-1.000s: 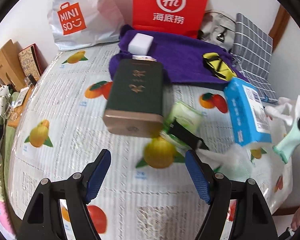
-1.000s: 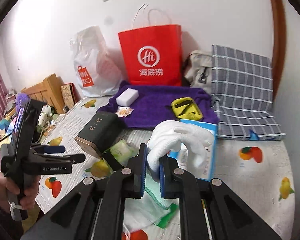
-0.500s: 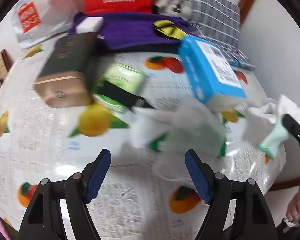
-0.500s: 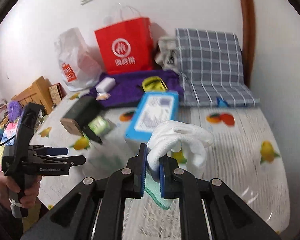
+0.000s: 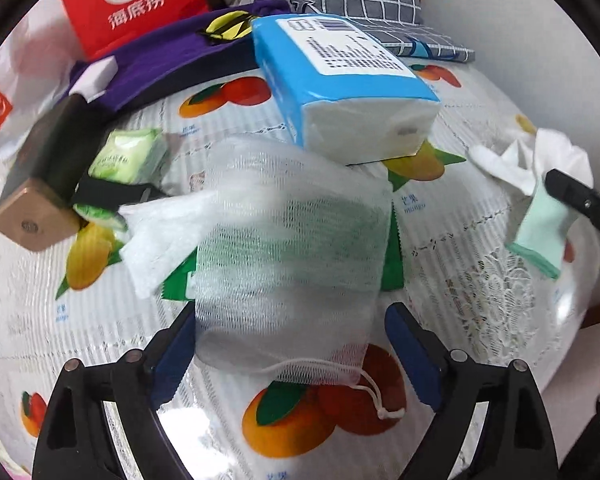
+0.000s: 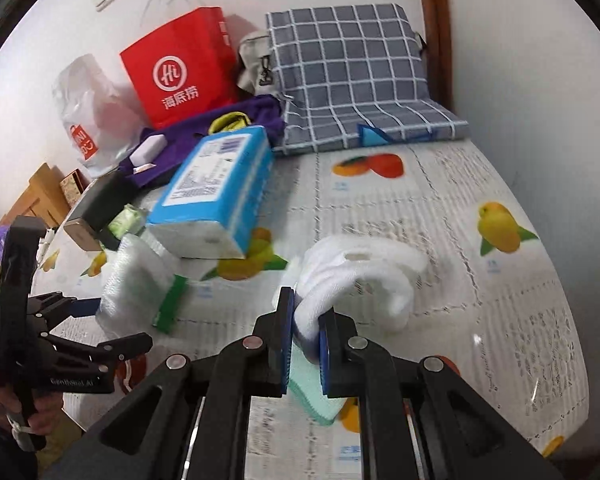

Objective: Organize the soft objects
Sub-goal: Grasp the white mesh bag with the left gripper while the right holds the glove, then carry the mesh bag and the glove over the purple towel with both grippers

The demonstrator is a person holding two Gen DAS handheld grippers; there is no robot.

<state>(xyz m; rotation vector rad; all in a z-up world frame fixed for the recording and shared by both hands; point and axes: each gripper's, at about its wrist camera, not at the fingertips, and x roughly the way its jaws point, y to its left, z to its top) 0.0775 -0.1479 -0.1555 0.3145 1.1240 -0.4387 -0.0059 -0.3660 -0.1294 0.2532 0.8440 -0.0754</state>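
Observation:
A white mesh drawstring bag (image 5: 288,240) lies on the fruit-print bedsheet (image 5: 460,208), over a green-edged packet (image 5: 392,268). My left gripper (image 5: 290,316) points steeply down over the bag's near end, and its jaws are opening. The bag lies between the blue pads (image 5: 408,344), and the right pad stands clear of it. My right gripper (image 6: 306,308) is shut on a white fluffy glove (image 6: 360,276) and a mint-green cloth (image 6: 312,384), low over the sheet. The right wrist view shows the bag (image 6: 140,280) in front of the left gripper (image 6: 112,320).
A blue tissue pack (image 5: 340,80) lies just beyond the bag. To its left are a green wipes packet (image 5: 128,156) and a dark box with a gold end (image 5: 40,184). Behind are a purple towel (image 5: 160,60), a red paper bag (image 6: 184,64) and a checked pillow (image 6: 348,76).
My left gripper has swung right and down from the dark box to the mesh bag, and its jaws stand wider. My right gripper has carried the glove and cloth down toward the sheet.

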